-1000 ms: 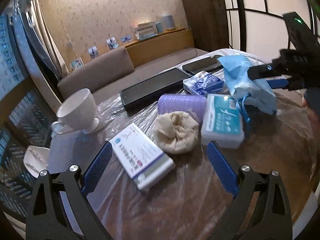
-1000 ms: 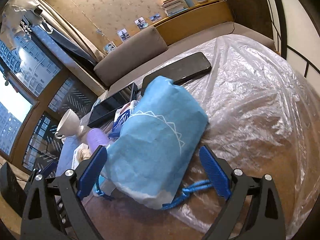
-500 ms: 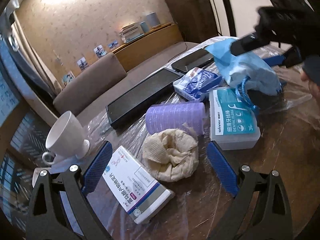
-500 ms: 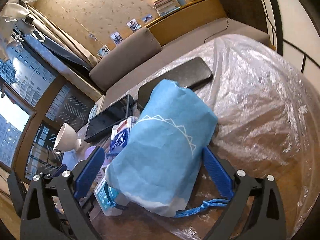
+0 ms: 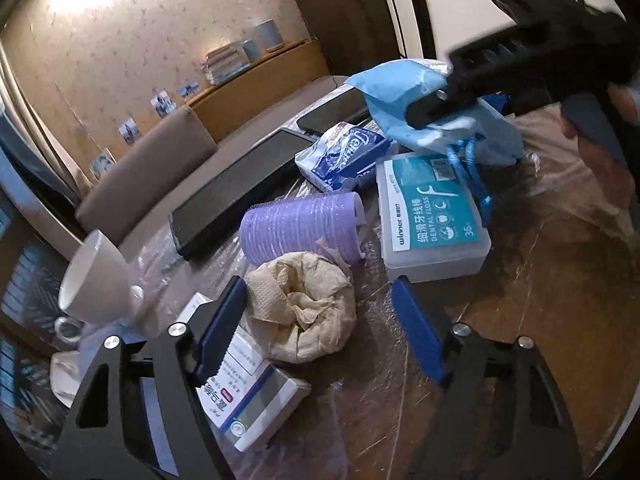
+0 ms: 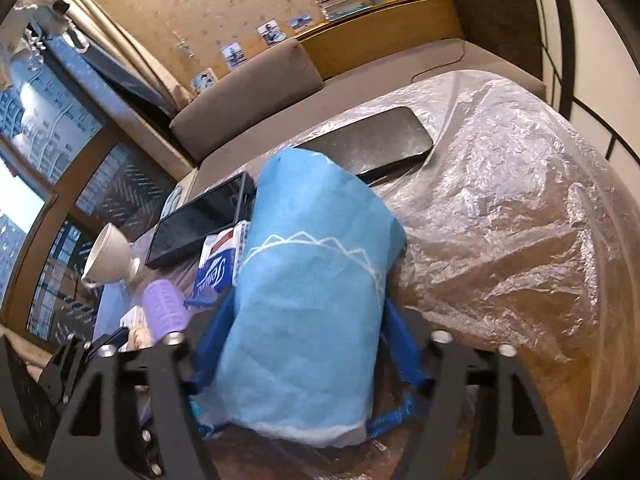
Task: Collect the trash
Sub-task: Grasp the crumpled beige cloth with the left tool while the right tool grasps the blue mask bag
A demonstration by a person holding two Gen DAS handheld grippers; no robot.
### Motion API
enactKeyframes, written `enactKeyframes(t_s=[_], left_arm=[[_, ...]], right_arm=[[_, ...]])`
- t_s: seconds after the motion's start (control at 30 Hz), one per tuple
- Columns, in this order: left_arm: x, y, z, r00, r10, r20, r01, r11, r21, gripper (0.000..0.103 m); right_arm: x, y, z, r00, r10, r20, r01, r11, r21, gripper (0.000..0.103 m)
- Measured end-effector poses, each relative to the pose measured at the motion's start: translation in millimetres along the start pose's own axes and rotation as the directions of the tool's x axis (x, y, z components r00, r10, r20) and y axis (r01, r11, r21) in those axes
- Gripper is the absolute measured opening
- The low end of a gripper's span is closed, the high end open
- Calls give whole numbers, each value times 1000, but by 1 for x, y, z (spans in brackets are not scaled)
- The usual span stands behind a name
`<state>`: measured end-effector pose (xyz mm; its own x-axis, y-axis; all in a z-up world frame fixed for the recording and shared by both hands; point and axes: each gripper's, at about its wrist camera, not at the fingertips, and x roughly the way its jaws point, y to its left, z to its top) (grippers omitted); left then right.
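Observation:
A crumpled beige paper wad point(image 5: 304, 308) lies on the plastic-covered table between my left gripper's point(image 5: 316, 320) open blue fingers, close to the left one. My right gripper point(image 6: 308, 320) is shut on a light blue drawstring bag point(image 6: 316, 312), which it holds up above the table. The bag point(image 5: 404, 92) and the right gripper point(image 5: 472, 96) also show at the upper right of the left wrist view.
Around the wad lie a purple hair roller point(image 5: 300, 228), a dental floss box point(image 5: 432, 216), a tissue pack point(image 5: 344, 156), a medicine box point(image 5: 248, 404), a white cup point(image 5: 96, 280), a black tablet point(image 5: 236, 188) and a phone point(image 6: 372, 144).
My left gripper has moved forward so the wad sits between its fingers. My right gripper has closed on the blue bag and raised it.

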<state>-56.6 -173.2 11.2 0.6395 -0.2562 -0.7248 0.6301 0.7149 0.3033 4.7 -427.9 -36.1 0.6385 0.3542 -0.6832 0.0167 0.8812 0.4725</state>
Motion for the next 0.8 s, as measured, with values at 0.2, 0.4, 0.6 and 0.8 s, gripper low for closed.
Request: enactKeyframes(t_s=[0.2,0.4,0.6,0.8], left_arm=[[-6,13,-2,998,-68,-2,67,994,-86,53],[-19,17,-3,990,-140,8,139,980,-145,49],[-27,8,-8,985,-171,15,171,971,-166,48],[-37,3,-14,982,-186,23,187,968,-166,48]], right_arm=[[-15,-3,-8,998,56,9,-56,998,-31,47],[-31,-11,-18,991,133,12,-132,991,-26,46],[-49,-15,-32,982,190,11,-189,981,-37,46],[-67,-10,-51,980,201,5,-199,976,-92,46]])
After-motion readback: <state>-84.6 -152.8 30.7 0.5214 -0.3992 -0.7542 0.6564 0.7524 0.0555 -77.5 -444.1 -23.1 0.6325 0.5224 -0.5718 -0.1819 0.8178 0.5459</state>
